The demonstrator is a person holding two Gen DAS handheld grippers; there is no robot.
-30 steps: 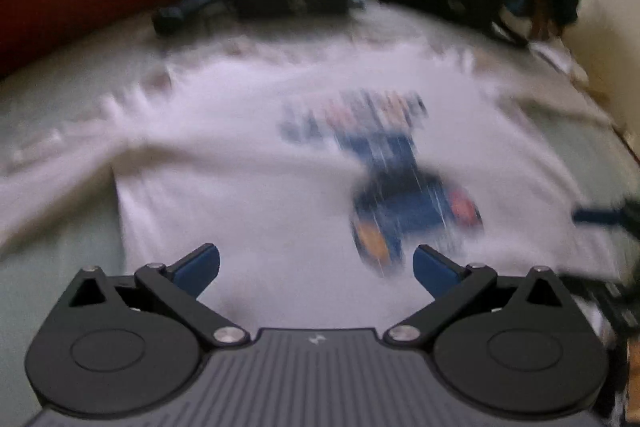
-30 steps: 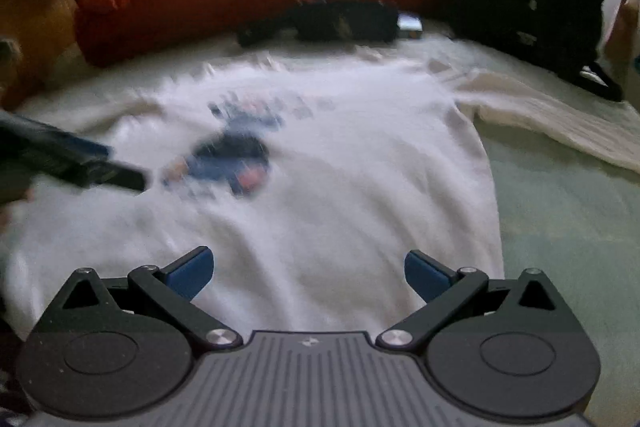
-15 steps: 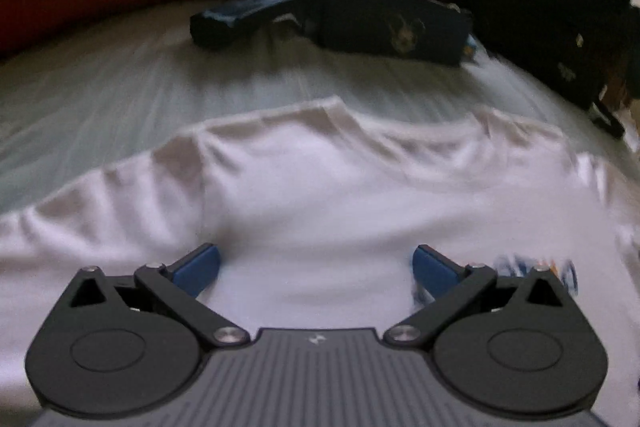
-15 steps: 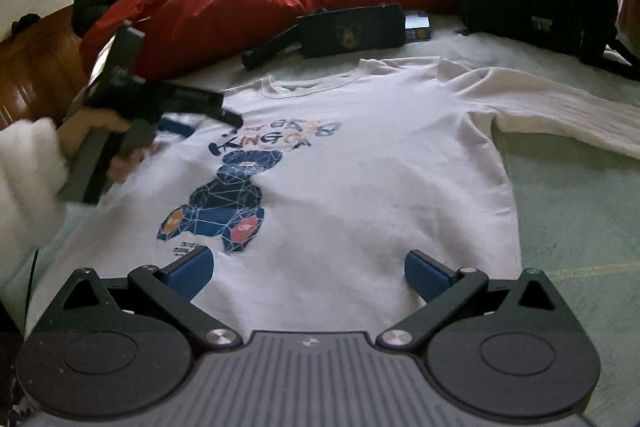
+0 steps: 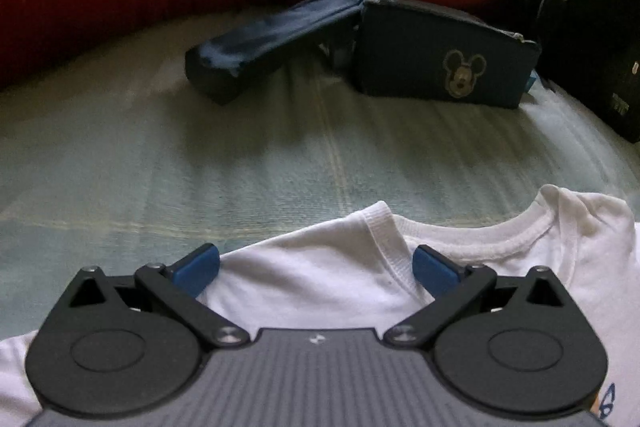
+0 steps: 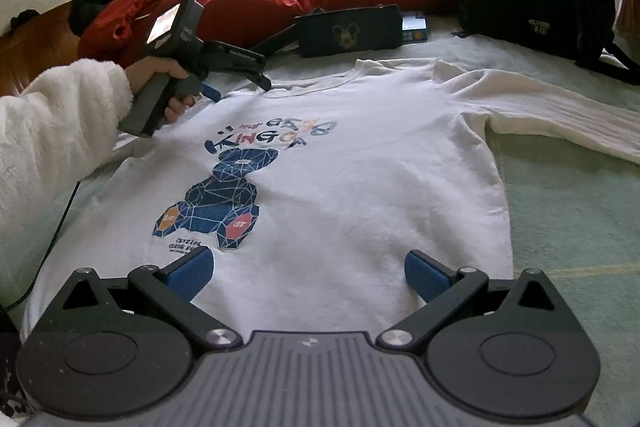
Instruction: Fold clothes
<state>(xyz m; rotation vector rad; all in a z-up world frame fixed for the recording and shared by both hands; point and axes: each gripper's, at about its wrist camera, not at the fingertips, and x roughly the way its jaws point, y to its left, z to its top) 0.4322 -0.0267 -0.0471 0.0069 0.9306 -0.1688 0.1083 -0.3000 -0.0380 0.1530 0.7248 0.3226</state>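
On the green bed the white shirt lies flat, print up, right sleeve splayed. I hold the left gripper over its left shoulder, jaws apart; right gripper over the hem, jaws apart. Risks: pinching one layer only, dragging the body askew; snagging the collar.

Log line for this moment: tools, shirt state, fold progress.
left tool: open, at shirt shoulder by collar | right tool: open, over hem | shirt: flat, print up | folds: none yet
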